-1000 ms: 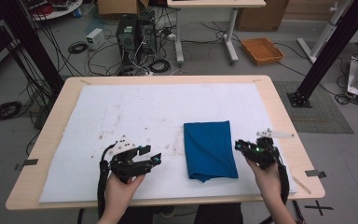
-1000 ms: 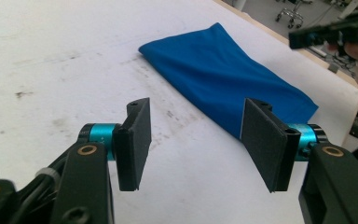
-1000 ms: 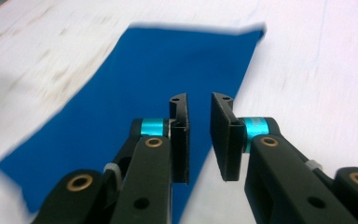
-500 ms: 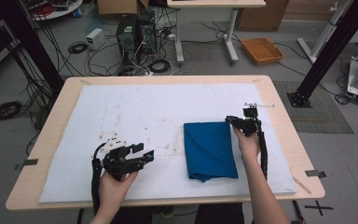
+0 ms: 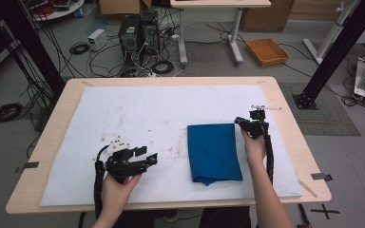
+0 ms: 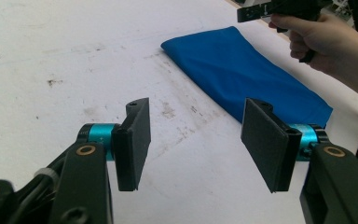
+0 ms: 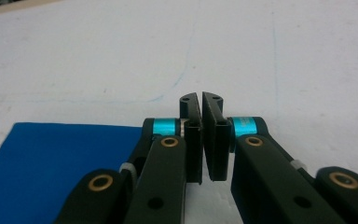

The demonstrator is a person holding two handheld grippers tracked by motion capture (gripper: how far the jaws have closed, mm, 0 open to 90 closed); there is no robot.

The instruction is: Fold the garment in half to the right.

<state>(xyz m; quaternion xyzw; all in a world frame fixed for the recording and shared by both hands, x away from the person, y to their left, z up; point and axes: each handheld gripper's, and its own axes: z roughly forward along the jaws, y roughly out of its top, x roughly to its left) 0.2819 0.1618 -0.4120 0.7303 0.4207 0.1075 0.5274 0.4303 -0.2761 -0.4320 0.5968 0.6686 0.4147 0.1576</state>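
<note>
My right gripper (image 7: 201,135) has just been closing; its pads (image 7: 192,140) are nearly together, nothing between them, bare white mat (image 5: 138,114) ahead. Folded blue cloth (image 5: 214,152) lies flat just beside those fingers, its far corner touching-close. My left gripper (image 6: 193,140) gapes wide, empty, cloth well ahead and off to one side, nothing blocking.

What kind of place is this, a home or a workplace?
Probably a lab or workshop: computers and loose cables lie on the floor, black frame posts stand nearby, and the table carries a white work mat.
</note>
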